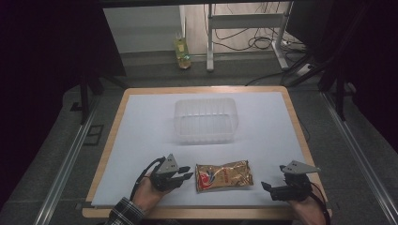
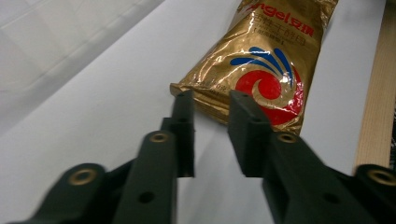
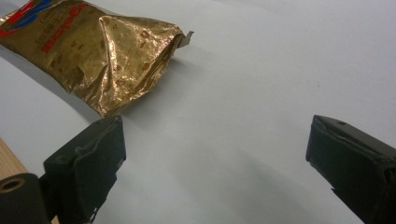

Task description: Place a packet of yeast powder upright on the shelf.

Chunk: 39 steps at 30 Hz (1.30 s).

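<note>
You are at a lab-style recording station: a wooden table (image 1: 110, 140) under a white sheet (image 1: 150, 131), dark curtains at 9 and 3 o'clock, grey carpet, a metal desk frame (image 1: 244, 28) and loose cables (image 1: 253, 42) at 12 o'clock.

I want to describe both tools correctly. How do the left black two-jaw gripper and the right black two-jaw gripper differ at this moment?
The left black two-jaw gripper has its jaws open only narrowly, while the right black two-jaw gripper has them spread wide. The left one's tips sit right at the end of the gold foil packet; the right one stays apart from the packet, with bare white sheet between. Both are hand-held, hold nothing and point towards the packet.
</note>
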Available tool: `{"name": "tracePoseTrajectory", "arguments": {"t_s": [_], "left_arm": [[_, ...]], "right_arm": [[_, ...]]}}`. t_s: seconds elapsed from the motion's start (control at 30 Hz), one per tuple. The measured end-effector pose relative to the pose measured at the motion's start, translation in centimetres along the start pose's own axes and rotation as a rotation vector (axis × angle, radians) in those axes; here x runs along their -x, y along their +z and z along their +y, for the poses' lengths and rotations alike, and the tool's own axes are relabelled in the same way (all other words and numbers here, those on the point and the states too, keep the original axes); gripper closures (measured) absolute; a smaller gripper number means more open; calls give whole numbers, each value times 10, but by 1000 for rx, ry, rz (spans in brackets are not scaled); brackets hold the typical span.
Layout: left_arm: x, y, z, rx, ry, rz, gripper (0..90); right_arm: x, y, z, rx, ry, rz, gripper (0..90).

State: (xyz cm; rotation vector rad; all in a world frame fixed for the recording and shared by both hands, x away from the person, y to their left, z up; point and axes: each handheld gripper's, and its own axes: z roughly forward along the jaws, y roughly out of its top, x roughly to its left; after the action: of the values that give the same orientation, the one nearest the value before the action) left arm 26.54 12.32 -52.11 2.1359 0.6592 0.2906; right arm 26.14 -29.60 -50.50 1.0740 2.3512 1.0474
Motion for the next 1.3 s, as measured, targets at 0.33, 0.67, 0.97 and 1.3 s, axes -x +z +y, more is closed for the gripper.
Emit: {"name": "tracePoseTrajectory", "arguments": {"t_s": [0.33, 0.67, 0.97, 1.3], "left_arm": [[6, 15, 10, 10, 44, -55, 892], [13, 32, 17, 24, 87, -80, 893], [17, 45, 20, 6, 102, -90, 894], [19, 43, 18, -14, 120, -64, 897]], "right_arm": [[0, 0, 0, 1, 4, 2, 50], [1, 3, 0, -9, 6, 3, 50], [1, 3, 0, -12, 5, 6, 50], [0, 2, 0, -12, 7, 10, 50]]}}
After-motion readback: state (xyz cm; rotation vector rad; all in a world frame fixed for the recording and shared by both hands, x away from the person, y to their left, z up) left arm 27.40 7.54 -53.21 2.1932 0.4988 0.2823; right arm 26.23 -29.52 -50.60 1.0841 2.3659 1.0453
